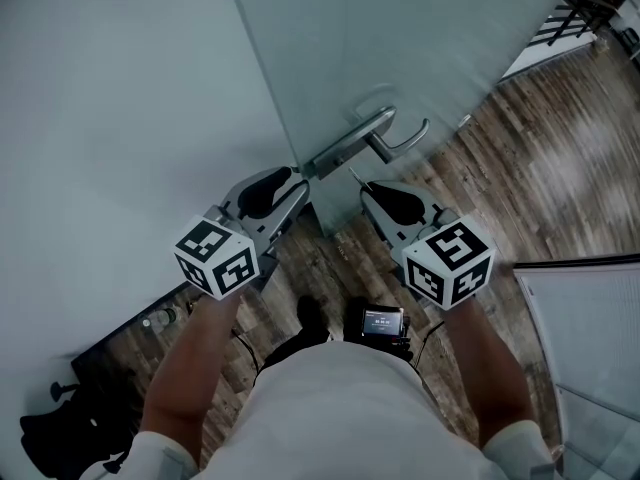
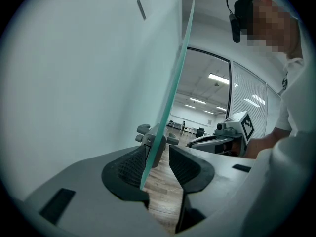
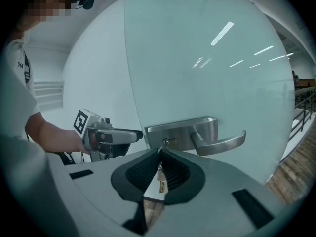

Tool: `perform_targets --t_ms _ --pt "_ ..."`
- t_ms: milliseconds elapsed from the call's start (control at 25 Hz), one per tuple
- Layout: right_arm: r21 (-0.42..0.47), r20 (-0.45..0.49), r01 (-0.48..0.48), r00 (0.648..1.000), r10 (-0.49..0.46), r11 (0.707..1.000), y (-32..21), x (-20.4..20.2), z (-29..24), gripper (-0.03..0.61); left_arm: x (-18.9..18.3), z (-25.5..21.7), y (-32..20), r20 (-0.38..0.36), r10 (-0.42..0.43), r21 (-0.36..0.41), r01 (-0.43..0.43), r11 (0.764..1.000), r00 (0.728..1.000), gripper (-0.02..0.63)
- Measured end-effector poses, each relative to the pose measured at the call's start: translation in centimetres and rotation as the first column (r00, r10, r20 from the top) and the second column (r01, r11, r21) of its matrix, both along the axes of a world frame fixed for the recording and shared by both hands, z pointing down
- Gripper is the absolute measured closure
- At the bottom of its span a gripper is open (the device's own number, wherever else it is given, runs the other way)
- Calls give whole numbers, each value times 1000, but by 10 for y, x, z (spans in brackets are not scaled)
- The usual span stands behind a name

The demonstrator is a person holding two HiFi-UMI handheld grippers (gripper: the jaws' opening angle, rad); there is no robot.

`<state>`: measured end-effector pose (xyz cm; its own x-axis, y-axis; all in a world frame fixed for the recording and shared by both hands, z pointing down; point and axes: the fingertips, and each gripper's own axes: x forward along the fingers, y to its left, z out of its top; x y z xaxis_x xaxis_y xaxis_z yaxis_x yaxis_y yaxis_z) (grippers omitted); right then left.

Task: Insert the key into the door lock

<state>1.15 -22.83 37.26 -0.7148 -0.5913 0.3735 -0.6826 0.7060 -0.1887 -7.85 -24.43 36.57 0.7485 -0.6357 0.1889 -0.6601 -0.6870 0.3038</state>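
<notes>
**Key presented to a glass-door lock, 3 views.** The frosted glass door (image 1: 400,38) stands ajar, its free edge towards the person, above a wood-plank floor (image 1: 560,158).

The left gripper (image 1: 297,180) is open. In the left gripper view its 2 jaws straddle the door's free edge (image 2: 170,98), with the glass close against the left pad and a clear gap to the right pad. Just beyond the jaws sits the metal lock fitting.

The right gripper (image 1: 368,188) is closed on the key (image 3: 159,174). The key is pinched upright between the 2 pads, with its blade projecting past the fingertips. The blade tip lies just below and left of the keyhole (image 3: 165,142) in the steel lock plate (image 3: 180,135); contact cannot be confirmed. In the head view the thin blade (image 1: 355,176) appears just short of the door.

The lever handle (image 3: 222,143) extends level to the right of the keyhole. Each gripper carries a marker cube, left (image 1: 215,256) and right (image 1: 448,260), near the person's forearms.
</notes>
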Motion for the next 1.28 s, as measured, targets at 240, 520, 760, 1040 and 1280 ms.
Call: perform_targets --t_ms 240,520,760,1040,1280 --pt "-10 -5 -3 1000 3 1000 -8 -2 6 546 0 3 -7 -1 -5 -4 5 1000 1000 469" --pt "5 -10 10 1000 -10 1000 -8 -6 3 546 0 2 -6 -5 -2 -4 2 1000 1000 469" --pt "9 -14 14 1000 -13 1000 -10 -8 3 546 -4 -3 -8 -19 -21 17 21 1000 1000 469" --pt "9 -11 16 1000 -16 1000 -11 -8 5 546 -2 -7 -17 -10 -12 30 12 999 1000 469" --pt "5 -11 30 999 -30 1000 -11 -9 8 546 2 -7 -18 -19 -1 34 1 999 1000 471"
